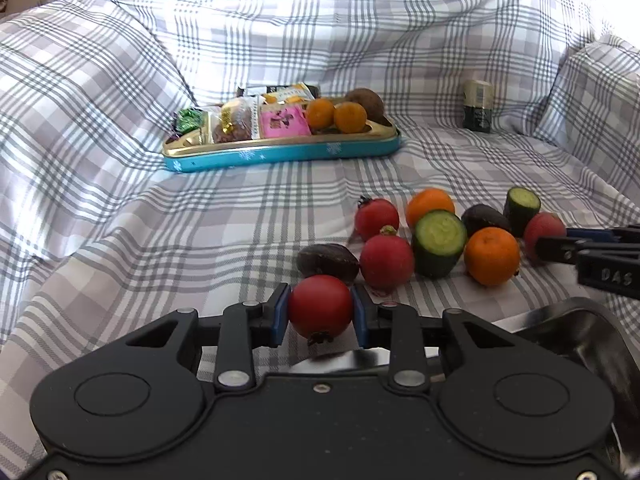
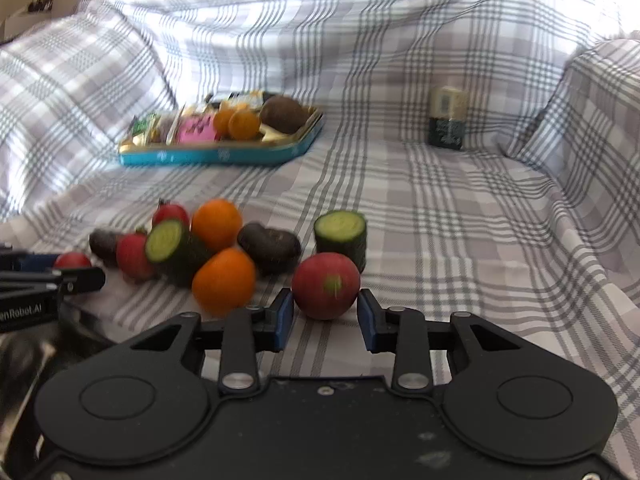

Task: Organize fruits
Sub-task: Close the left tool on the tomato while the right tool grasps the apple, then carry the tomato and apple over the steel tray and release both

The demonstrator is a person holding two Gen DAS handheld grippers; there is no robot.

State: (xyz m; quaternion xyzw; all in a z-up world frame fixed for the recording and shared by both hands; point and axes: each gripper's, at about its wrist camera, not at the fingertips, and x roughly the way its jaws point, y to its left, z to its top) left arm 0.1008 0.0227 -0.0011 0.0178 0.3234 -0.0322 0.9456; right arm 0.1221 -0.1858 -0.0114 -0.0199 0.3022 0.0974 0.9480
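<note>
Setting: a bed covered in a grey plaid sheet point(image 1: 120, 216); loose produce lies at centre right of the left wrist view.

Left tongs point(image 1: 321, 310): closed on a small red fruit point(image 1: 320, 306) at lower centre of the frame, both blue pads point(image 1: 280, 314) pressed to its sides.

Right tongs point(image 2: 325, 316): narrowed about a pinkish-red round fruit point(image 2: 325, 286) at centre of the right wrist view; a slight gap shows at each pad, so firm contact is doubtful, though the tongs read as nearly at their narrowest.

Loose pile: two oranges point(image 1: 491, 255), two cucumber pieces point(image 1: 439, 242), dark fruits point(image 1: 328, 262) and red ones point(image 1: 386, 259), touching or just beside one another.

Tin tray point(image 1: 280, 152): upper centre, well apart from the pile; it holds wrapped snacks point(image 1: 282, 120) at its left end and small oranges point(image 1: 350, 117) with a brown fruit point(image 1: 366, 102) at its right end.

Jar point(image 1: 478, 106): upper right, standing alone.

Step in hand (judged): securing one fruit in each tongs for transfer, probably to the tray's fruit end.

Technique: seat the pads across the widest girth of the round fruit before lifting; raise straight up to avoid nudging neighbours, which could roll on the soft sheet; grip lightly, as the skins may bruise.
</note>
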